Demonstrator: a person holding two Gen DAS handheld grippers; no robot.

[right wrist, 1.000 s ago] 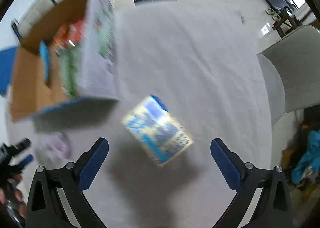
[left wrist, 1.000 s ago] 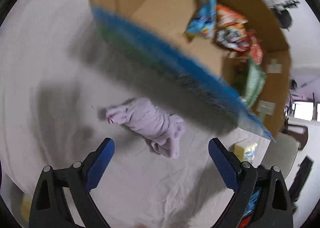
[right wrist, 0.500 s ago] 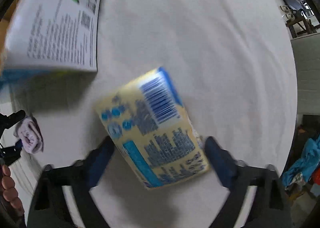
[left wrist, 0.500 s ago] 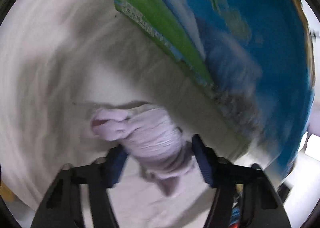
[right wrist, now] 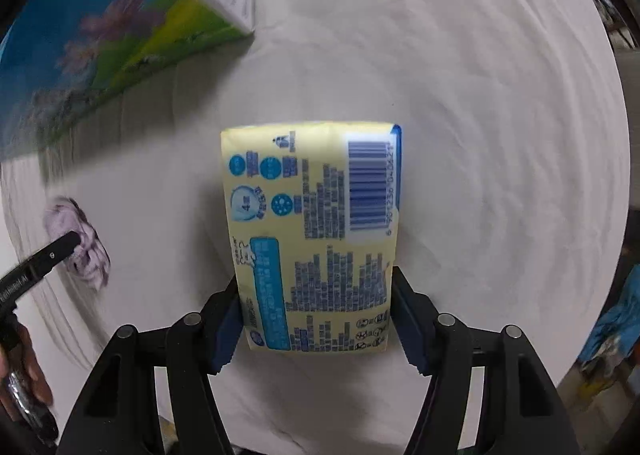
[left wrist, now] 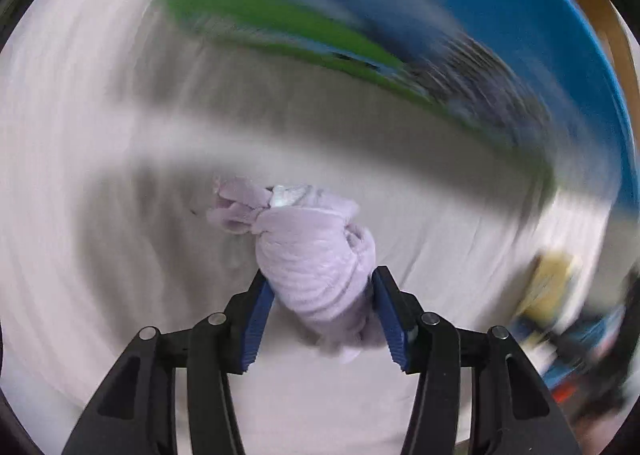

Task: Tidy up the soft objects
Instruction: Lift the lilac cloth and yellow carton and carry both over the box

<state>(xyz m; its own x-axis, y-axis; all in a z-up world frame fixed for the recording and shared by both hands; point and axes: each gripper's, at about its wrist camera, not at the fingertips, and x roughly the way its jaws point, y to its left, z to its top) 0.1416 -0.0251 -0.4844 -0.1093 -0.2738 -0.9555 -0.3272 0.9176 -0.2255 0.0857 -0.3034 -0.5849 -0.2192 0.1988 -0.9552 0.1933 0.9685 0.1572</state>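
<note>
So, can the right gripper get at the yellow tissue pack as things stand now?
Probably yes. The right gripper already has the yellow tissue pack between its closing jaws, pads at both sides, and nothing on the white cloth blocks it.

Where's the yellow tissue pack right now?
Right wrist view, centre: the yellow tissue pack lies on the white cloth, between the closing right gripper jaws.

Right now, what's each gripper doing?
Left gripper: closing, pads on the lilac cloth bundle.
Right gripper: closing, pads on the yellow tissue pack.
</note>
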